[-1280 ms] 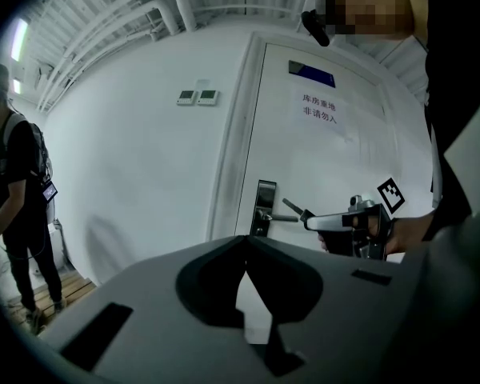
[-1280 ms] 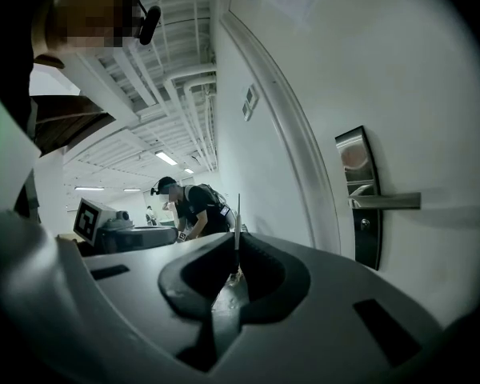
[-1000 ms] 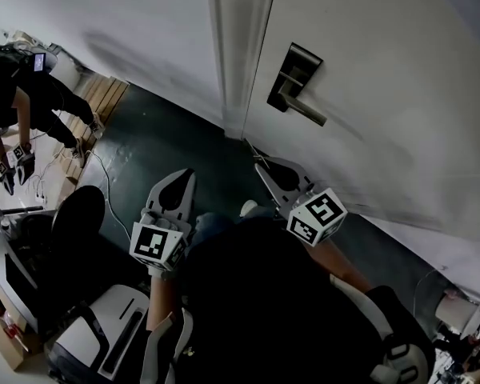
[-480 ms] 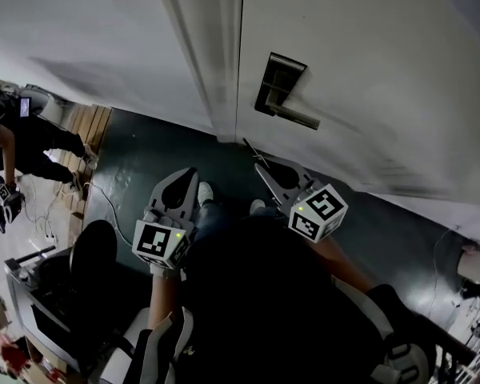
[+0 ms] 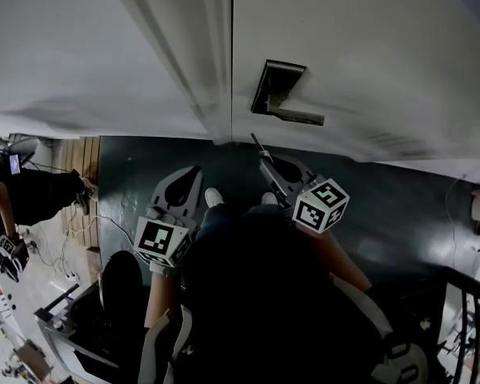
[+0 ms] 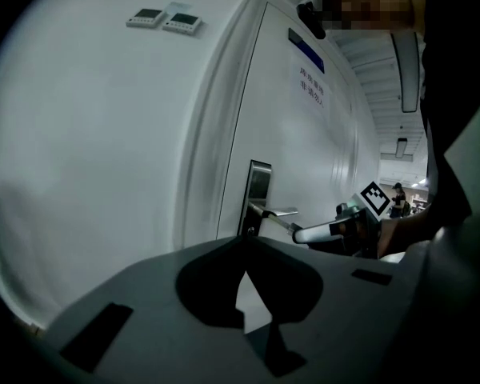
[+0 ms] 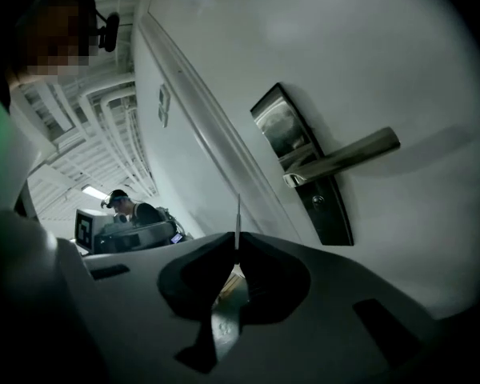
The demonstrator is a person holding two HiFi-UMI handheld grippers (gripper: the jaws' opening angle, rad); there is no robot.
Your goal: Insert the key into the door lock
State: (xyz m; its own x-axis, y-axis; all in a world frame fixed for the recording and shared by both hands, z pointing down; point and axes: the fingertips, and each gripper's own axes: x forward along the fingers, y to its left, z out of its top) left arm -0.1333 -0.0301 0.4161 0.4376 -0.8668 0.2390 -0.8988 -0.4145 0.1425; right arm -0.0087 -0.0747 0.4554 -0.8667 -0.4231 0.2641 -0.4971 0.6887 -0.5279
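Note:
A dark metal lock plate (image 5: 275,86) with a lever handle (image 5: 298,117) sits on the white door (image 5: 368,46). My right gripper (image 5: 265,160) is shut on a thin key (image 5: 256,142) that points up at the door, below the plate and apart from it. In the right gripper view the key blade (image 7: 238,218) rises edge-on, left of the plate (image 7: 301,163), the lever (image 7: 346,159) and the small keyhole (image 7: 316,201). My left gripper (image 5: 189,173) is shut with nothing in it, lower left of the lock. In the left gripper view its tips (image 6: 242,239) meet below the plate (image 6: 258,192).
The door frame (image 5: 214,54) runs just left of the lock. A person in dark clothes (image 5: 28,194) stands at the far left by a wooden pallet (image 5: 80,157). A chair (image 5: 124,294) is at lower left. A railing (image 5: 464,326) is at lower right.
The view has swung round so the door fills the top and the lock sits nearer the middle. Both grippers keep their hold and stand a little closer to the door.

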